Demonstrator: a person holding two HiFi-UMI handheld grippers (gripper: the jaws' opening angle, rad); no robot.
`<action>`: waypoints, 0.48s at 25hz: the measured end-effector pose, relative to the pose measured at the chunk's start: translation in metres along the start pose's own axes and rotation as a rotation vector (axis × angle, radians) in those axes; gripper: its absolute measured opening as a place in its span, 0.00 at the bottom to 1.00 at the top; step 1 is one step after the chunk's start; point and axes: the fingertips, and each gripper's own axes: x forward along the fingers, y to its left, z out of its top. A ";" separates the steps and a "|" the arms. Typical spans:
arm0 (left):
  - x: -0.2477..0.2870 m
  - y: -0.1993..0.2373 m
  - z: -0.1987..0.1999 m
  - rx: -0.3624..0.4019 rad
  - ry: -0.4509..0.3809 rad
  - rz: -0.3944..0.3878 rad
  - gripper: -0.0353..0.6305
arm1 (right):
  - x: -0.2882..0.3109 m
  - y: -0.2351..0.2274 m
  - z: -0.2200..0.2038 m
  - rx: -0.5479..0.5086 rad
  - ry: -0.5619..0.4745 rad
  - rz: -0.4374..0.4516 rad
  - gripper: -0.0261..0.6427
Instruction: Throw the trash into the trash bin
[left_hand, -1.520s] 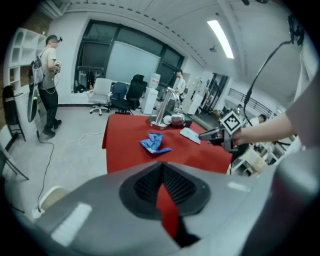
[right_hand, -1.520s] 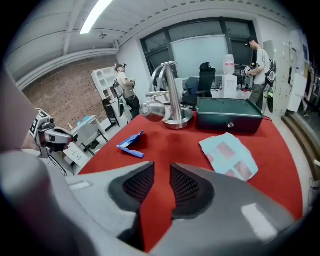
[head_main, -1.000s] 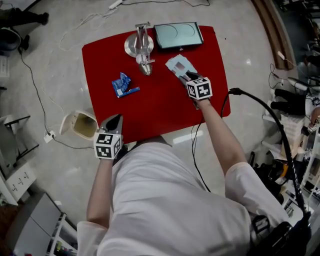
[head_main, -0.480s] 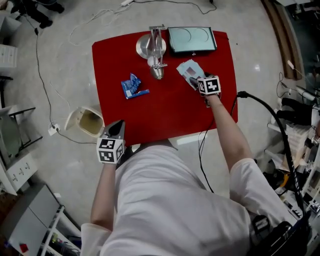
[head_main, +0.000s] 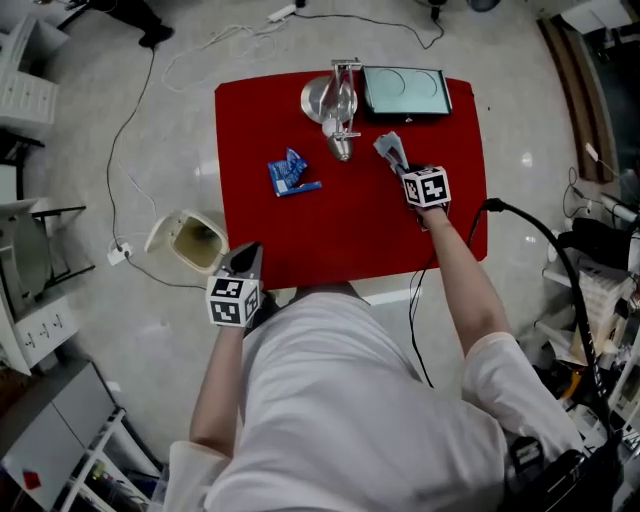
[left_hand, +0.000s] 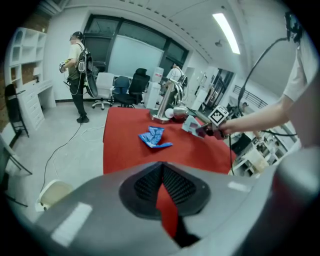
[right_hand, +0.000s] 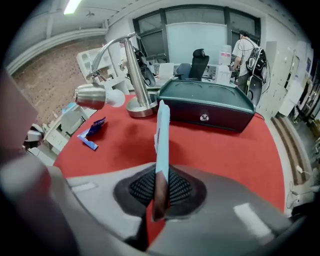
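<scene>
The right tongs (head_main: 405, 166) have just snapped closed. The pale packet (head_main: 390, 150), which a moment ago lay flat on the red table (head_main: 330, 235) in front of them, is now caught between the pads. Seen along the jaws, it stands on edge, its lower end pinched tight and the rest sticking out past the tips towards the dark box (head_main: 405, 92). I can't say for sure that all of it is off the table. The pick-up of this piece looks done to me, and what remains is the carry.

That carry is a long one. The bin (head_main: 163, 236) sits on the floor off the table's edge, well away to the left of the right tongs and back towards the person. It is just beside the left tongs (head_main: 246, 262), which hover over the table's near corner with their pads pressed together and nothing between them.

A blue wrapper (head_main: 291, 173) lies on the table, left of the right tongs and ahead of the left ones, apart from both. I take it as the next piece to clear.

The lamp (head_main: 338, 105) stands just left of the held packet, with its head drooping close by. A swing towards the bin probably wants a lift or a pull back first. The grip is on one thin end of a limp packet, so a quick swing could shake it loose.
</scene>
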 end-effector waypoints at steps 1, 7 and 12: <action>-0.004 0.001 -0.002 -0.004 -0.008 0.004 0.06 | -0.003 0.004 -0.001 0.012 -0.004 0.004 0.06; -0.036 0.021 -0.018 -0.036 -0.065 0.037 0.06 | -0.021 0.039 -0.013 0.078 -0.012 0.007 0.06; -0.070 0.047 -0.038 -0.072 -0.098 0.073 0.06 | -0.028 0.089 -0.020 0.060 -0.012 0.021 0.06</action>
